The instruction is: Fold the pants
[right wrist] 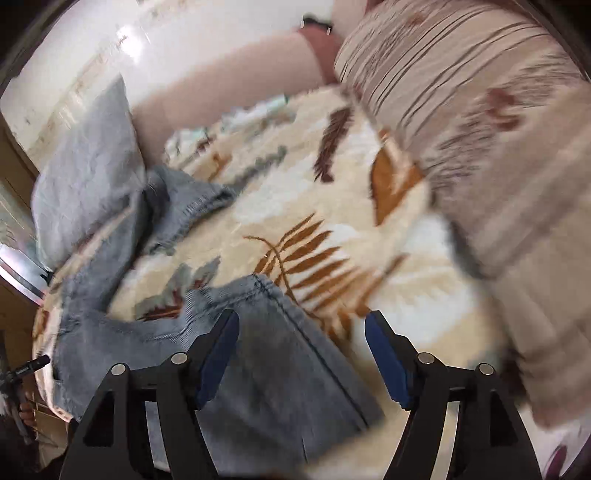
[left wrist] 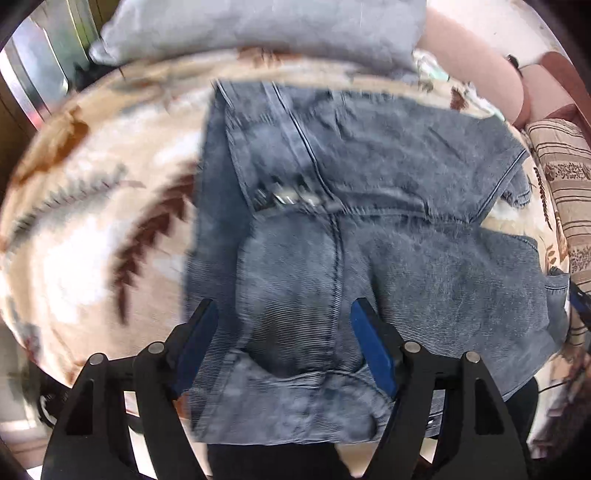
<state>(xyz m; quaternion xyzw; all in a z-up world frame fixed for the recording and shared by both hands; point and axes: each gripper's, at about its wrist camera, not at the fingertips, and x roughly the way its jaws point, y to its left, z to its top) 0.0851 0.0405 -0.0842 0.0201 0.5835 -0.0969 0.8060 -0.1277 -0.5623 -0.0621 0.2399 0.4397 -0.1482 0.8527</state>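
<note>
Grey-blue denim pants lie on a cream leaf-patterned blanket, folded over themselves with the waist toward me and a seam running down the middle. My left gripper is open just above the waist area, holding nothing. In the right wrist view a leg end of the pants lies under my right gripper, which is open and empty above it. More denim trails off to the left. Both views are blurred.
A grey pillow lies at the far edge of the blanket and also shows in the right wrist view. A striped beige cushion stands at the right. A pink headboard lies behind.
</note>
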